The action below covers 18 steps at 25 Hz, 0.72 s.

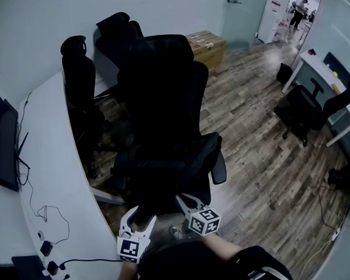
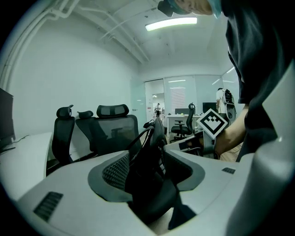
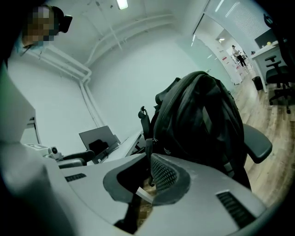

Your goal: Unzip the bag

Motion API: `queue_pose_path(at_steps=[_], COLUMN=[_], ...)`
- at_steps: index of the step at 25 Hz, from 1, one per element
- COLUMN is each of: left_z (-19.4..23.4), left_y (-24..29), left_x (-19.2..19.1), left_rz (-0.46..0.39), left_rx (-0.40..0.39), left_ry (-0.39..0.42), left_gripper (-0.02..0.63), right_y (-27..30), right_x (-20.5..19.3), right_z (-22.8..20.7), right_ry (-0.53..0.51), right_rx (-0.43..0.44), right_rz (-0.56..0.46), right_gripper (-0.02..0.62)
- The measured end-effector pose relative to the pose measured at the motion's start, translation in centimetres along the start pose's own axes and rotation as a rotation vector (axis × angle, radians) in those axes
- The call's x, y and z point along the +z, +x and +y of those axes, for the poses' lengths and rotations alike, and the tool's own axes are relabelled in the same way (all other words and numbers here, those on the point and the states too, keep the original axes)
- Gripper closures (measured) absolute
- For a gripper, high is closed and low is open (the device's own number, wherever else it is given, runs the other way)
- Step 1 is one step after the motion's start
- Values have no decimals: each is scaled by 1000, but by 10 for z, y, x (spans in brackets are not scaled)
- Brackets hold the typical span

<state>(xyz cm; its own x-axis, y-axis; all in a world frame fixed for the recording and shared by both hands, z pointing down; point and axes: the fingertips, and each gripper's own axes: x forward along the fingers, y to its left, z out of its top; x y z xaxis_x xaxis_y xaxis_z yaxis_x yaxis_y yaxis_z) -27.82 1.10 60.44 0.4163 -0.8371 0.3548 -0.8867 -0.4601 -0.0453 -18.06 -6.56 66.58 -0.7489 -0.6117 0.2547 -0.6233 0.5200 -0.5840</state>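
Two grippers, both yours, sit low and close to you in the head view: left gripper [image 1: 139, 219] and right gripper [image 1: 188, 199], side by side and tipped toward a black office chair [image 1: 164, 102] just ahead of them. The bag cannot be told from the dark seat in this view. Left gripper view: your jaws are clamped on a thick fold of the black bag [image 2: 150, 179], which fills the space between both pads and rises past the tips in a thin loop. The right gripper's marker cube [image 2: 213, 122] is just beyond, to the right, and more chairs [image 2: 110, 129] stand farther ahead to the left. Right gripper view: the bag stands upright directly ahead of and above your jaws. The jaws are narrowly apart, with wood floor [image 3: 267, 138] showing through the gap. The zipper pull [image 3: 149, 154] hangs down between them against the right mesh pad [image 3: 165, 175], not pinched. A white tag [image 3: 144, 194] lies deeper in the gap.
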Motion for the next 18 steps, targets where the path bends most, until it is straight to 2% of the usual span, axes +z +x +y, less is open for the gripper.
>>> queue_pose_path(at_steps=[4, 8, 14, 18], left_z=[0, -2, -7, -19], left_y=[12, 29, 81, 122], left_x=[-8, -15, -24, -24], left_rz=[16, 33, 87, 123], left_rx=[-24, -44, -73, -99], left_ry=[17, 56, 198, 257], left_gripper=[367, 367, 325, 284], right_y=[-6, -6, -5, -10], right_x=[10, 16, 30, 38], right_z=[-1, 2, 6, 4], right_ry=[-13, 0, 12, -16], right_rx=[-4, 33, 122, 174], right_rz=[8, 26, 82, 156], right_gripper=[540, 541, 542, 543])
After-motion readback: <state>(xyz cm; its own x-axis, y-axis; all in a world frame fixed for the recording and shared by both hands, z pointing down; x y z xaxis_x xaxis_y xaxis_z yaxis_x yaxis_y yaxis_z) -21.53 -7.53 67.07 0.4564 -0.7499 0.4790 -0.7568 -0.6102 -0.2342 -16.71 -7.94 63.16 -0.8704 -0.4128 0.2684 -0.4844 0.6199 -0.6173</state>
